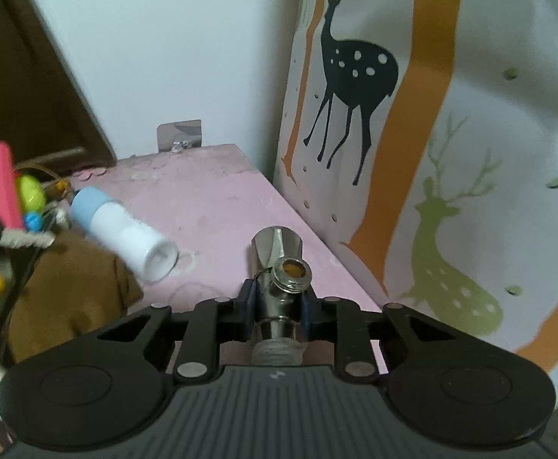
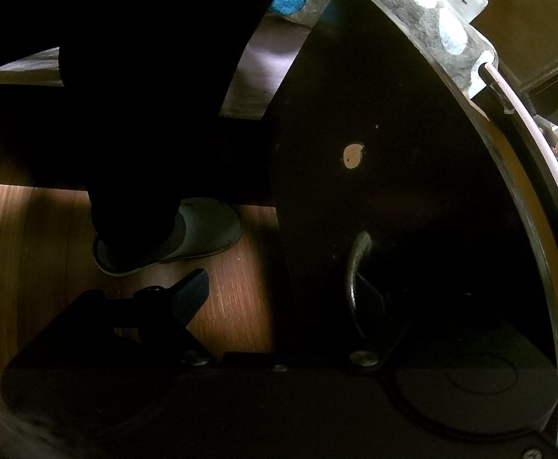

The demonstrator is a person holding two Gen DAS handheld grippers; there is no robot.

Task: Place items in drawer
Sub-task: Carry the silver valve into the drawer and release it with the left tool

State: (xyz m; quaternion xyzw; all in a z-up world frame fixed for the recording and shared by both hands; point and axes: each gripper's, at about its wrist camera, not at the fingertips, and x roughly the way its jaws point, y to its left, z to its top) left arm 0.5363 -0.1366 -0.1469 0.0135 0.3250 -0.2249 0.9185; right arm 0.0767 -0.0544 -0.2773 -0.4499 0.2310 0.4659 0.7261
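In the left wrist view my left gripper (image 1: 277,306) is shut on a chrome angle valve (image 1: 279,267) with a threaded outlet, held just above a pink tabletop (image 1: 210,199). A white bottle with a blue cap (image 1: 118,233) lies on its side to the left. In the right wrist view my right gripper (image 2: 279,298) is open in front of the dark drawer front (image 2: 393,176). Its left finger (image 2: 191,294) shows over the floor. The right finger is hidden in the dark by the curved metal drawer handle (image 2: 355,271).
A deer-print curtain (image 1: 432,134) hangs close on the right of the pink top. A brown cloth (image 1: 68,298) and a heap of colourful toys (image 1: 11,206) sit at the left. A slippered foot (image 2: 187,233) stands on the wooden floor (image 2: 30,248).
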